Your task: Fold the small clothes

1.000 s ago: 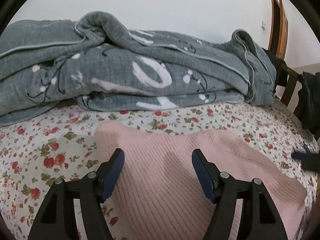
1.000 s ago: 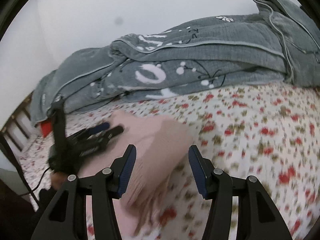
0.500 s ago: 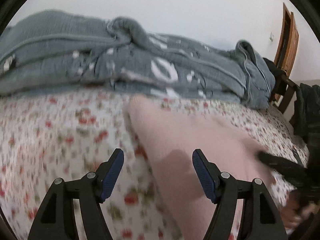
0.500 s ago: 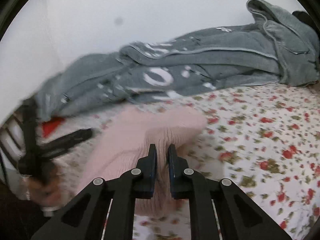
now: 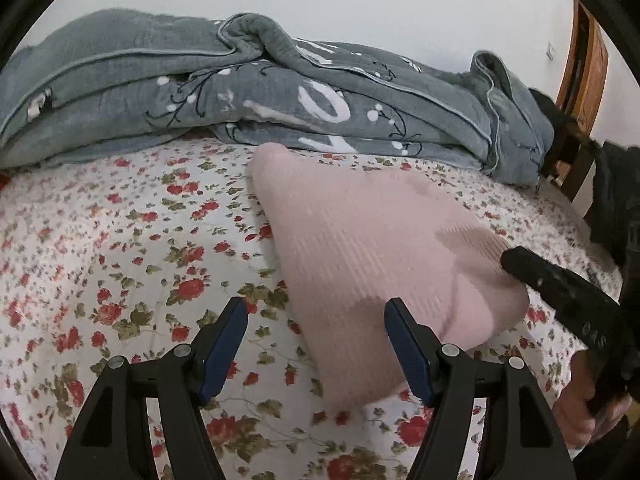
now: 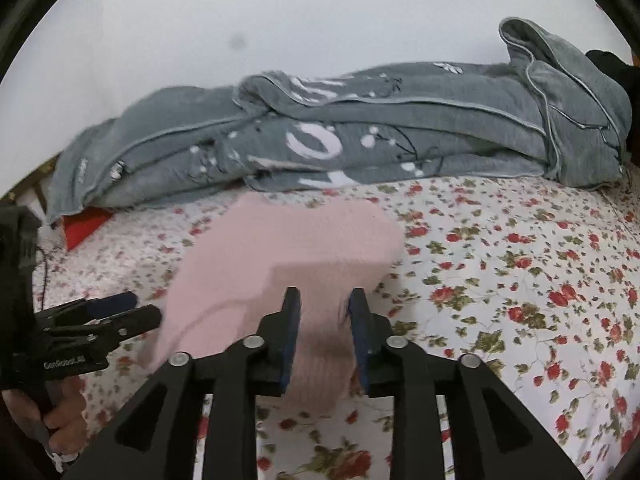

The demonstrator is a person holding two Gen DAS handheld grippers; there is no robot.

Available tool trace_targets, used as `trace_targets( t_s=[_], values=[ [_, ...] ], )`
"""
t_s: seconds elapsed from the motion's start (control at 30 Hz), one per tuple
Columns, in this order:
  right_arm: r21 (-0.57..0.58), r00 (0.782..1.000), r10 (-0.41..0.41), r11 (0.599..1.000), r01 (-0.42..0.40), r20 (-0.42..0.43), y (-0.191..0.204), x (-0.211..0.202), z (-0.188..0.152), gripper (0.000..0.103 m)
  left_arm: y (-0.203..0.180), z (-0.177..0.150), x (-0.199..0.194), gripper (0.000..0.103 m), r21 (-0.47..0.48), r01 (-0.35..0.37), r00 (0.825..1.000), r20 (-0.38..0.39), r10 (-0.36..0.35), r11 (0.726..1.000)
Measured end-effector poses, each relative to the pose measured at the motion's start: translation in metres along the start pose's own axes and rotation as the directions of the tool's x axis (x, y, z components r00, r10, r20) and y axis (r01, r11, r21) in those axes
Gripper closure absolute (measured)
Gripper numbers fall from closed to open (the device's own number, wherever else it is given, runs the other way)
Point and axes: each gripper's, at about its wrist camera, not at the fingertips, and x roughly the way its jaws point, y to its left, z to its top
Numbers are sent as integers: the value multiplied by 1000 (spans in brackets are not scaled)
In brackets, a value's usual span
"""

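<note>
Looking like mid-fold: right gripper (image 6: 325,322) is pinching the pink knit (image 6: 288,256) on the flowery bedsheet (image 6: 520,280), left gripper (image 5: 316,344) gaping empty beside it. Next it probably needs carrying across and flattening.

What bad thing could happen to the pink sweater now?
1. The right gripper pinches only a bunched bit of the pink knit sweater; a tug could let it slip out or stretch it.
2. The left gripper is open, its fingers either side of the sweater's edge and holding nothing, so that side may sag and fold crooked.
3. The grey blanket lies right behind; the far corner could drag against it.
</note>
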Motion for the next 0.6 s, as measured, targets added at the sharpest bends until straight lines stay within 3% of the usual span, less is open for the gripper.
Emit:
trace_targets(
  t_s=[0.07, 0.17, 0.23, 0.43, 0.6],
  values=[
    [-15, 1000, 8, 1000, -8, -21, 4, 6, -4, 73, -11, 0, 3, 34, 15, 1, 1000, -7, -1, 1000],
    [-61, 993, -63, 997, 57, -100, 3, 21, -14, 73, -22, -1, 12, 34, 22, -10, 999, -38, 10, 1000],
    [-38, 990, -43, 999, 38, -133, -5, 22, -16, 73, -27, -3, 17, 34, 30, -33, 998, -53, 35, 999],
    [-36, 998, -39, 999, 37, -54, -14, -5, -5, 71, -25, 8, 15, 34, 17, -31, 999, -41, 32, 999],
    [-49, 1000, 2, 999, -1, 7, -10, 0, 22, 71, -21, 36, 21, 34, 28, 2, 1000, -2, -2, 1000]
  ],
)
